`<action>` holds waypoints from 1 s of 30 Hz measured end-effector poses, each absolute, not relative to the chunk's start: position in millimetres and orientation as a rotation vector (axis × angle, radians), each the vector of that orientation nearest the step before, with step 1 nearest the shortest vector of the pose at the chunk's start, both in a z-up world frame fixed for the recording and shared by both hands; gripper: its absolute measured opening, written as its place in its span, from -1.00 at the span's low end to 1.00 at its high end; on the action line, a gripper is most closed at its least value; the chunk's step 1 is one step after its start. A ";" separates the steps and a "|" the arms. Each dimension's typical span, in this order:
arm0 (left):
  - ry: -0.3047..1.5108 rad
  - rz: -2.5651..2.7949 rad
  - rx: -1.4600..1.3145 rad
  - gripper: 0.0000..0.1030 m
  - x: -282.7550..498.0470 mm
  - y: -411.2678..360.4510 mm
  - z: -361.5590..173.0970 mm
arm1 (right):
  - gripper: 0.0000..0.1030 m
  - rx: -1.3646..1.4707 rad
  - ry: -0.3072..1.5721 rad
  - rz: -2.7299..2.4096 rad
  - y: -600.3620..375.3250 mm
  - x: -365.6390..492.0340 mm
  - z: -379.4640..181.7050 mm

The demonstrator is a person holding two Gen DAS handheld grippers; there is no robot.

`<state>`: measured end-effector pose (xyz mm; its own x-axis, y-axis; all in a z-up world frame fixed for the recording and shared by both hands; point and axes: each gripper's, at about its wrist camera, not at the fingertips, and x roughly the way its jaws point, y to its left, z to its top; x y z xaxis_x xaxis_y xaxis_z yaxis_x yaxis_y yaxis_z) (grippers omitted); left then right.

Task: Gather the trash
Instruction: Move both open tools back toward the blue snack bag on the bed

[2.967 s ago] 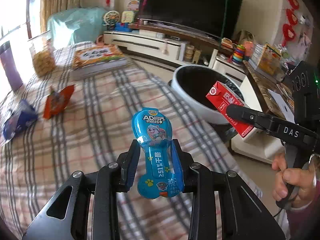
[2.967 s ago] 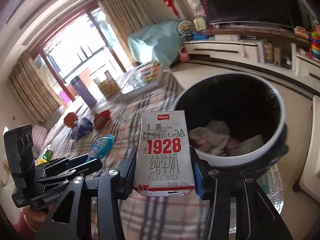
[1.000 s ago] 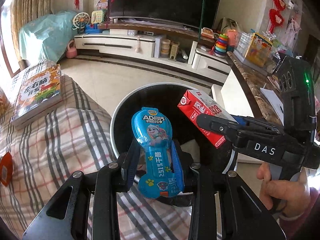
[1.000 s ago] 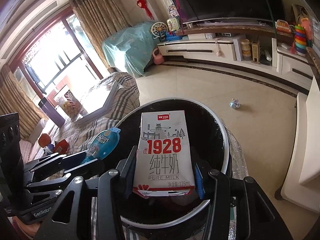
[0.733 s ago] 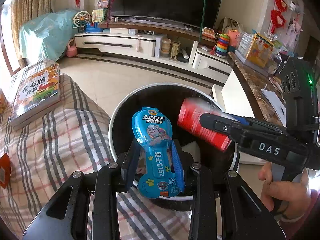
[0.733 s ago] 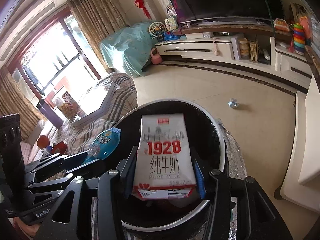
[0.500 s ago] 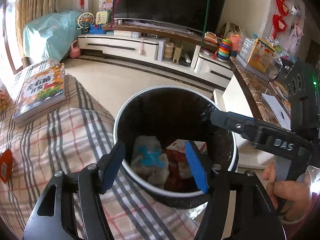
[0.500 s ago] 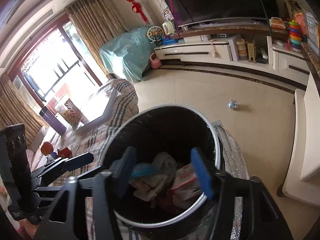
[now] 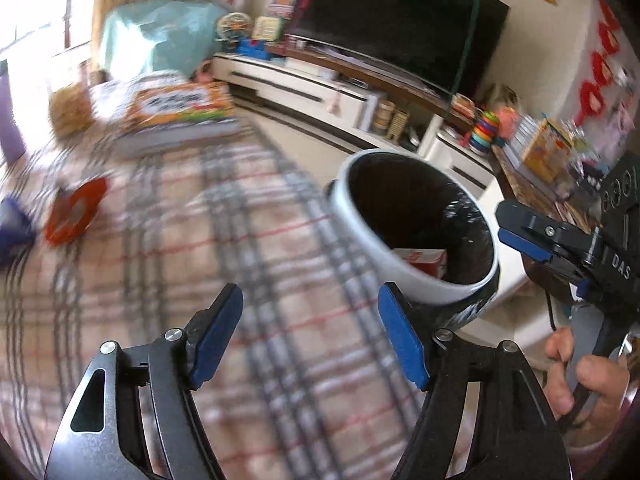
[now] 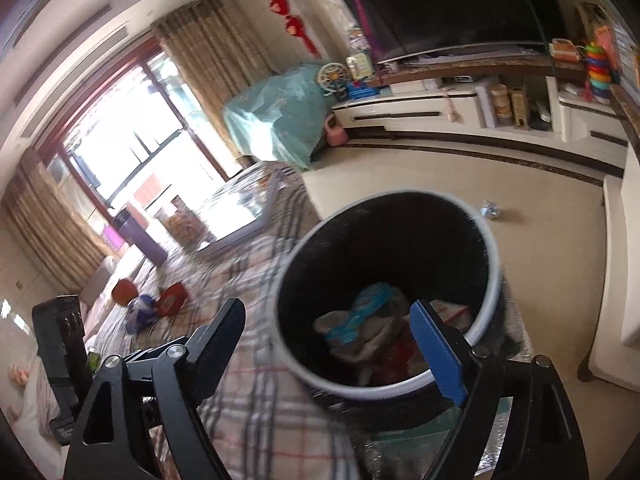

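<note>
The trash bin [image 10: 486, 240] stands just off the edge of the plaid-covered table [image 9: 168, 248], and there's the load inside: a blue pouch [image 10: 370, 300] lying on crumpled wrappers, with a red carton [image 9: 420, 258] peeking above the near rim in the left view. More trash waits on the cloth: a red wrapper [image 9: 74, 216] and a dark blue packet [image 9: 12, 228] far out to your left, well apart from the bin.

Your left gripper [image 9: 310, 336] hangs spread wide with nothing between its fingers, over the cloth and beside the bin's rim. Your right gripper [image 10: 336, 344] is spread wide too, empty, with the bin mouth showing between its fingers.

Watch out here! Your left gripper's right finger sits close to the bin wall, so a careless sweep, I'd say, could clip the rim and tip the bin off its spot. The cloth is soft and loose-looking; drag a finger across it and it may bunch, pulling those wrappers along. The wrappers are flat, so a shallow pinch may slide off.

Room to work: the cloth between you and the wrappers is open, with a big book [image 9: 176, 104] and a snack jar [image 9: 66, 114] farther back. Your two grippers are near each other by the bin, so part them before reaching.
</note>
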<state>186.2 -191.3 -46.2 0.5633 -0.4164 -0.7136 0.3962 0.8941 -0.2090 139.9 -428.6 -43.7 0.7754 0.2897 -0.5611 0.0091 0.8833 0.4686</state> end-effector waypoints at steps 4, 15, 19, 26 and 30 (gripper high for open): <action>0.841 -0.426 -0.052 0.40 175.7 -158.0 -48.7 | 0.68 0.451 0.683 0.224 -392.1 138.1 -44.0; 0.831 -0.276 -0.146 0.41 158.2 -66.4 -59.4 | 0.68 0.396 0.741 0.336 -309.0 145.3 -54.2; 0.829 -0.216 -0.173 0.41 154.0 -35.0 -64.8 | 0.68 0.385 0.759 0.364 -286.8 150.4 -59.5; 0.839 -0.121 -0.195 0.43 148.1 7.9 -79.2 | 0.68 0.378 0.804 0.422 -245.3 164.2 -72.0; 0.834 -0.091 -0.211 0.44 149.9 25.4 -80.5 | 0.68 0.343 0.807 0.444 -221.1 173.5 -74.7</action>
<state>149.9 25.4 -80.5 0.6696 -0.1624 -0.7248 -0.0026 0.9753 -0.2209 173.5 -221.1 -74.7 0.6087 0.5035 -0.6132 -0.2482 0.8549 0.4556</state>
